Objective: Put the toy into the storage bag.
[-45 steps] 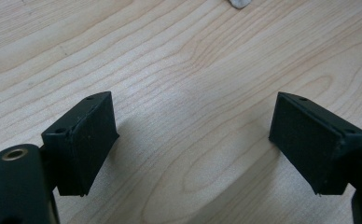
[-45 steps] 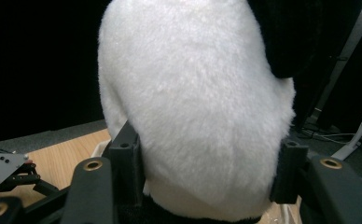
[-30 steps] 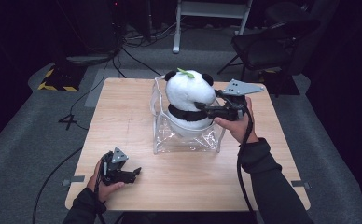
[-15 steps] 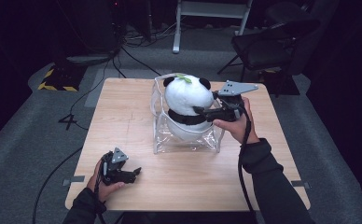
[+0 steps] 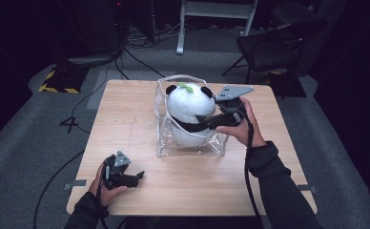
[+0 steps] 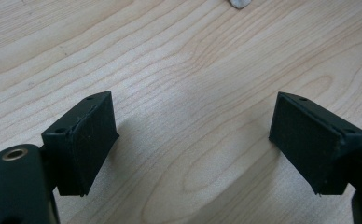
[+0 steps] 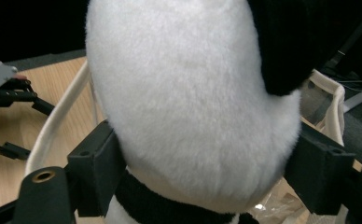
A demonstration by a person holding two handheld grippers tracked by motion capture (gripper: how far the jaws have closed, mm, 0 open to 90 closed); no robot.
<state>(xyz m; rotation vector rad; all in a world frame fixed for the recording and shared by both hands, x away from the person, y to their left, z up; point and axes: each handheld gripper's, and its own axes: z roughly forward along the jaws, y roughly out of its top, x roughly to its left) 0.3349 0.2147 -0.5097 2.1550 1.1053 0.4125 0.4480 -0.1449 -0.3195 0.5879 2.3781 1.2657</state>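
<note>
Panda plush (image 5: 189,107) in clear bag (image 5: 163,138), right gripper (image 5: 207,119) clamping plush, left gripper (image 5: 135,177) jaws wide on table (image 5: 126,114).

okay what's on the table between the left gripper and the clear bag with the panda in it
Nothing: in the high view, bare wooden table separates the left gripper from the clear bag.

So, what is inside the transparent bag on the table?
A plush panda sits in the clear bag, its head above the rim. The right gripper is clamped around its neck. The panda covers the bag's bottom.
</note>
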